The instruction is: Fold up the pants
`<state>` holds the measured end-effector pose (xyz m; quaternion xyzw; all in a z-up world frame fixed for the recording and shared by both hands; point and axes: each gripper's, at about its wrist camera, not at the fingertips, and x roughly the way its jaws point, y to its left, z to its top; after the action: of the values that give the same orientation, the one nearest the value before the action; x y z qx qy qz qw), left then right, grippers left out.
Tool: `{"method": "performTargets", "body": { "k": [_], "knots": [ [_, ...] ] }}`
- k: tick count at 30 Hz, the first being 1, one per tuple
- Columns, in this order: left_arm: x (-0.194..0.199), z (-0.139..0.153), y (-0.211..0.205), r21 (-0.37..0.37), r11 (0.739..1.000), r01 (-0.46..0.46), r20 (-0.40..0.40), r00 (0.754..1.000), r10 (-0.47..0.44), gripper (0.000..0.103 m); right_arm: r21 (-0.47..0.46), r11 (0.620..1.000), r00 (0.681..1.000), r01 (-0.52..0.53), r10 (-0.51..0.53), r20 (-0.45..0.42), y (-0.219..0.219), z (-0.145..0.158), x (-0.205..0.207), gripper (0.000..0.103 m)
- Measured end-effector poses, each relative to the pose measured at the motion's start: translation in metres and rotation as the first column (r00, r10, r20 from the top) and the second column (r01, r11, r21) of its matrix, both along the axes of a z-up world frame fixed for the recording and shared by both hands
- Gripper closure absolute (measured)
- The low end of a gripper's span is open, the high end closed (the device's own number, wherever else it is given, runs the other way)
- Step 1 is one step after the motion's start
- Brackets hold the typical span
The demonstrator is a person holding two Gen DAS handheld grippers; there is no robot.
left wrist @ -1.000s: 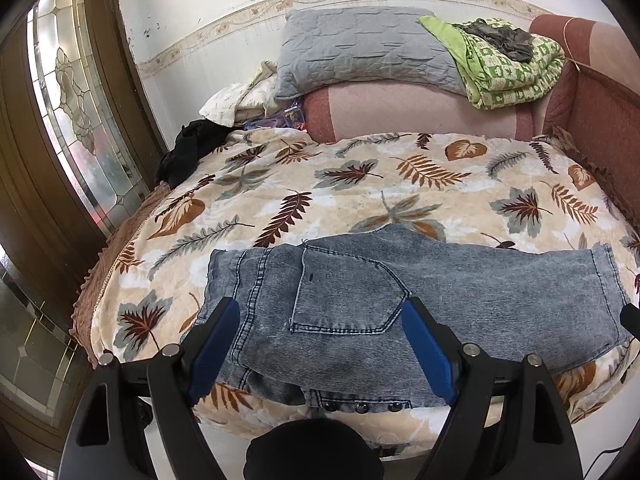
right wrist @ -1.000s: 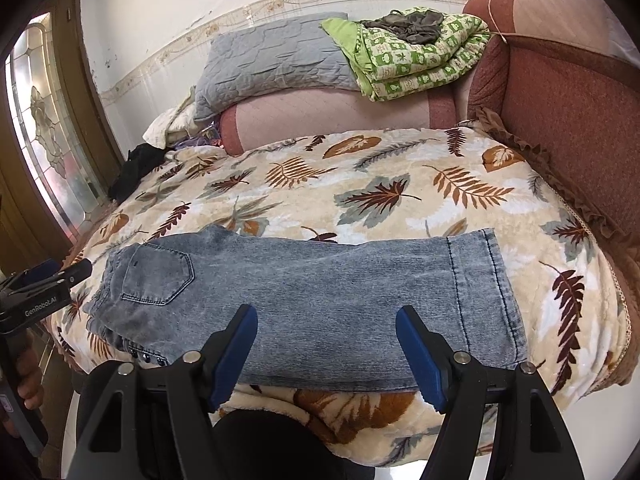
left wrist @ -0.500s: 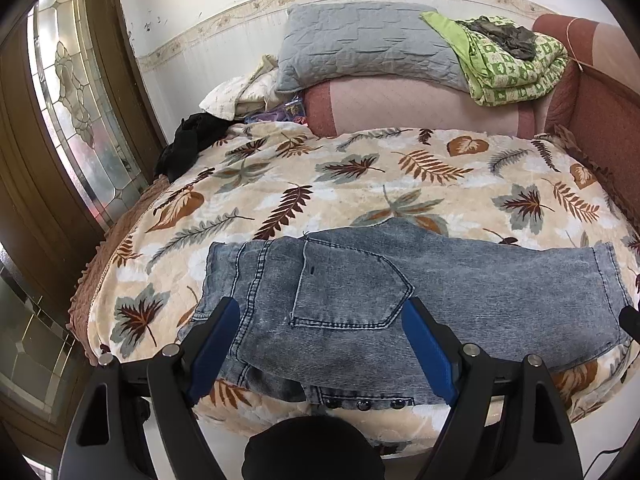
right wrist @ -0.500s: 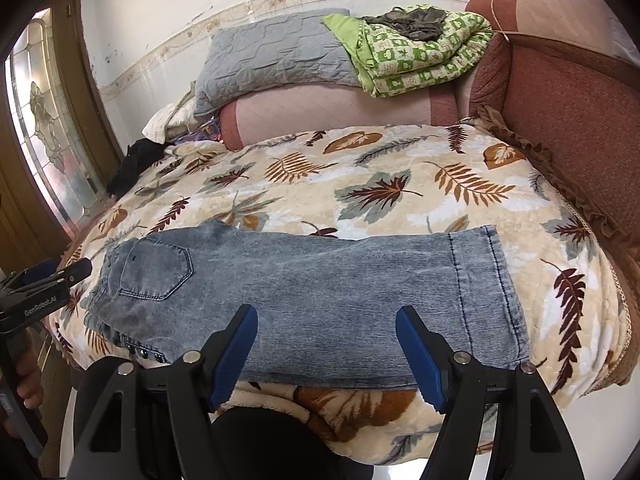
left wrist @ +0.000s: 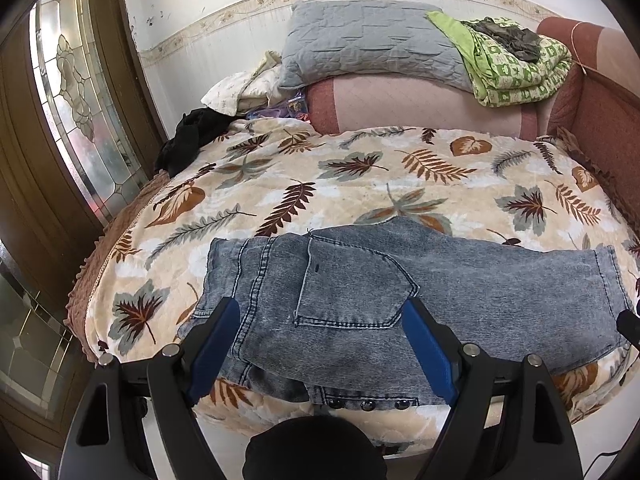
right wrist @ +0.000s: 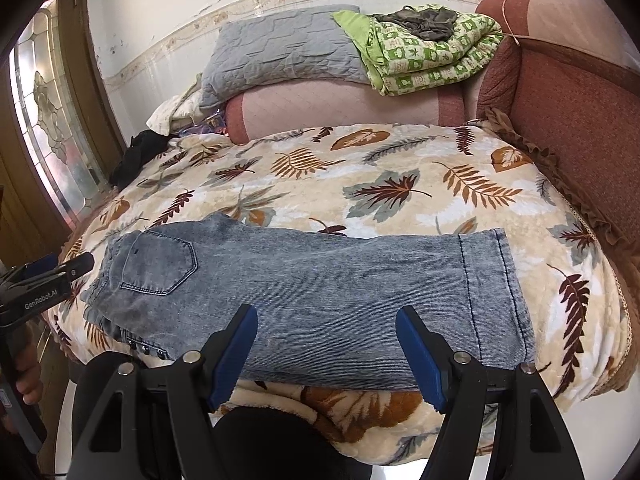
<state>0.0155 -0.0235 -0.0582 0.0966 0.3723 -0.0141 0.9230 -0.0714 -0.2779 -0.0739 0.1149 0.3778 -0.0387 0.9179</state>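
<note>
Pants flat on leaf-print blanket, both hand-held grippers wide open, empty.

Left claw, right claw: agape.

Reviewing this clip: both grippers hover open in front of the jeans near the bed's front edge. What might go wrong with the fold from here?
1. The jeans lie at the bed's near edge, with the button fly hanging over it; a tug toward the person could drag them off.
2. The leaf blanket looks plush, so the left gripper or right gripper may pinch it along with the denim.
3. The jeans look already doubled lengthwise; gripping only the top layer could pull them apart.
</note>
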Motion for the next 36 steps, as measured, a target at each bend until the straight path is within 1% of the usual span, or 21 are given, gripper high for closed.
{"method": "performTargets", "body": {
  "k": [22,36],
  "knots": [
    [-0.0052,0.0055,0.0011,-0.001,1.0,0.004,0.016,1.0,-0.004,0.019,-0.009,1.0,1.0,-0.013,0.013,0.016,0.0057,0.0091,-0.0003,0.028],
    [-0.0046,0.0014,0.0044,-0.005,1.0,-0.001,0.005,1.0,0.001,0.019,-0.004,1.0,1.0,-0.008,0.008,0.009,0.0033,0.0042,-0.0011,0.028]
  ]
}}
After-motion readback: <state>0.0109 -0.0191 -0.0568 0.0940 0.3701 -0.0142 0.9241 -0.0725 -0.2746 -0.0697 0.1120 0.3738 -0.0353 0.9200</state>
